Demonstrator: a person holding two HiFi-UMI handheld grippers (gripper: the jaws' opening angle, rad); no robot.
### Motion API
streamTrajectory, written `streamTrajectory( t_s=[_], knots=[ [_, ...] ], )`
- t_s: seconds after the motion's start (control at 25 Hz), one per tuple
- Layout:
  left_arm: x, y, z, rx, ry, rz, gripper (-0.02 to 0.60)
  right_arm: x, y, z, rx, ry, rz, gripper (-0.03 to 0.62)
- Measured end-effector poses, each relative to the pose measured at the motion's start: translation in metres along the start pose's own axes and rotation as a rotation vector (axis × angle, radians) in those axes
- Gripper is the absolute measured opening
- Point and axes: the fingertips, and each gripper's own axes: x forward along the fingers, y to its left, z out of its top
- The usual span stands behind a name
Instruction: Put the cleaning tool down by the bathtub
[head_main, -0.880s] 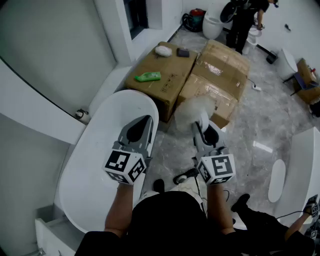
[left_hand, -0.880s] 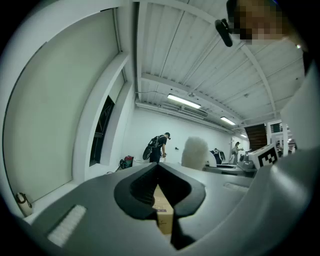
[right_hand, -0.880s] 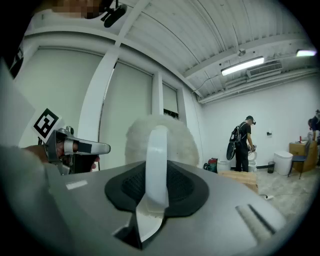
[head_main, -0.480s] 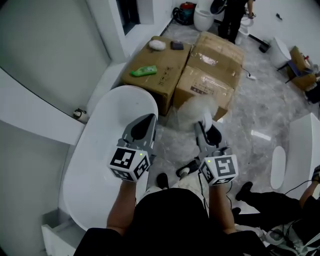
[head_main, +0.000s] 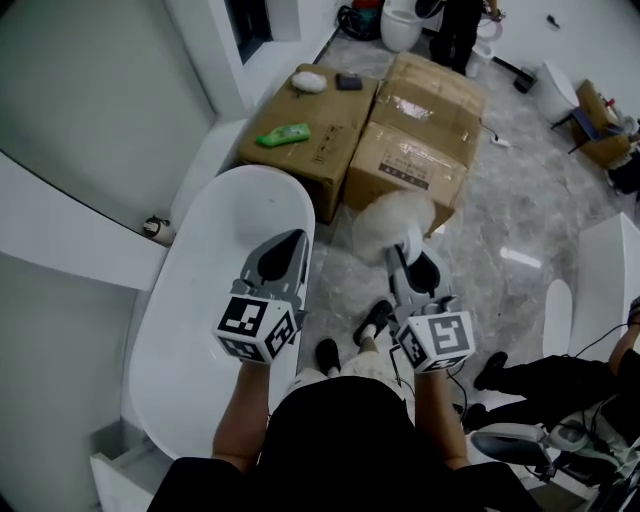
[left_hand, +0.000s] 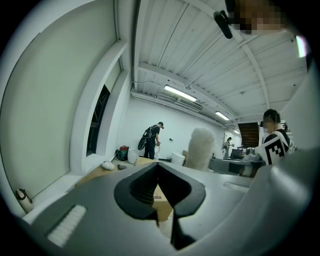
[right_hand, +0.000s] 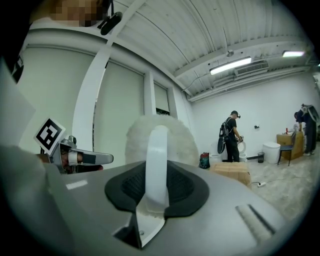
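Note:
My right gripper (head_main: 414, 262) is shut on the white handle of the cleaning tool (head_main: 392, 223), a round fluffy white brush head that sticks out ahead of the jaws; in the right gripper view the handle (right_hand: 156, 167) runs up between the pads to the fluffy head (right_hand: 165, 134). It hangs over the marble floor just right of the white bathtub (head_main: 200, 330). My left gripper (head_main: 281, 256) hovers over the tub's right rim, jaws closed with nothing between them (left_hand: 161, 192).
Two cardboard boxes (head_main: 365, 130) stand beyond the tub, with a green bottle (head_main: 283, 134), a white cloth (head_main: 309, 81) and a dark object on top. A person (head_main: 462, 30) stands at the far end. Another white tub (head_main: 610, 300) sits at right.
Both grippers hold nearly the same pose while the view shifted slightly forward; the boxes moved up in the frame. The brush stays gripped.

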Motion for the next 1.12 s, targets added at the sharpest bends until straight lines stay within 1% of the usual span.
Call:
streamTrajectory(
  t_s=[0.16,0.36,0.8,1.12],
  knots=[
    [0.013,-0.004,-0.006,0.002,0.013,-0.007,0.0,-0.001,-0.011,-0.005,-0.001,0.01,-0.008,0.091],
    [0.036,-0.01,-0.006,0.017,0.033,-0.004,0.0,0.008,-0.034,0.003,0.0,-0.001,-0.004,0.091],
    [0.105,-0.002,0.018,0.037,0.044,0.015,0.0,0.063,-0.084,0.018,0.017,0.021,0.049,0.091],
    [0.151,-0.002,0.04,0.051,0.029,0.049,0.0,0.098,-0.122,0.038,0.007,0.006,0.095,0.091]
  ],
)
